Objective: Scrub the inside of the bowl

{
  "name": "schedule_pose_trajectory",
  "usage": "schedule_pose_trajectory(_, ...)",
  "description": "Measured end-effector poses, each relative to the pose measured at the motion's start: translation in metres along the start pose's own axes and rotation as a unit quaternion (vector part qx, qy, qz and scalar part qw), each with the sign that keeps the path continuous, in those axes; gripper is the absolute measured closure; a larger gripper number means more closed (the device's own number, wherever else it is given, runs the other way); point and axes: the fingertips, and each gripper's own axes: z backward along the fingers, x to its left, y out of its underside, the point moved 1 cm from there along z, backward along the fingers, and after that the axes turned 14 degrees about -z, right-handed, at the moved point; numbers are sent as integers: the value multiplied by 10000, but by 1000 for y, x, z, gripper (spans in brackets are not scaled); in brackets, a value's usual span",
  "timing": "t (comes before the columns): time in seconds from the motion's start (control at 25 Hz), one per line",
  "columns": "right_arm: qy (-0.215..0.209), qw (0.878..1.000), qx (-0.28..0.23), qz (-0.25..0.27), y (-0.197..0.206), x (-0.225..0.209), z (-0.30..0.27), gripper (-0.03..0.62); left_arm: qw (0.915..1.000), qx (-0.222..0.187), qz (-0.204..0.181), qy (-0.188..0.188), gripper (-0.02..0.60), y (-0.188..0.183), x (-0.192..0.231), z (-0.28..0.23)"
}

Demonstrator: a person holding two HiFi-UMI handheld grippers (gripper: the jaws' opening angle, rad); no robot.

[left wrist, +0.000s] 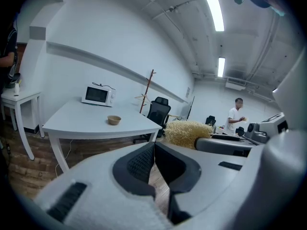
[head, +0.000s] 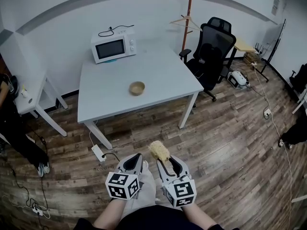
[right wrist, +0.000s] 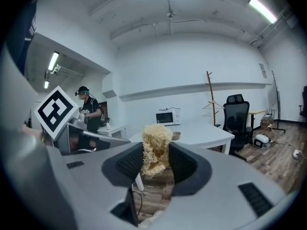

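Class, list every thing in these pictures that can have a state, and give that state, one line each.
left hand-held gripper: shut, empty.
right hand-held gripper: shut on the scrubber.
scrubber: clamped between the jaws, its end sticking out beyond them.
bowl: upright on the table, untouched, looks empty.
microwave: door closed.
chair: upright, unoccupied.

tan bowl [head: 137, 87], straw-yellow scrubber [head: 159, 151], white table [head: 163, 73]

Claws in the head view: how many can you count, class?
2: the left claw at bottom centre, shut and empty; the right claw beside it, gripping a fibrous scrubber. None hidden.
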Motion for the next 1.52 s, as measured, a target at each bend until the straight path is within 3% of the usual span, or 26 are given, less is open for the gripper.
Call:
schedule_pose_trajectory(0.32, 11, 10000, -6, 11, -15, -15, -37, 428, 10000, -9, -57, -15, 561, -15, 21, -31)
schedule_pose_trajectory(1.52, 63, 9997, 179, 129, -87, -65, -244, 428, 9995, 202, 206, -87, 561, -67, 195, -181)
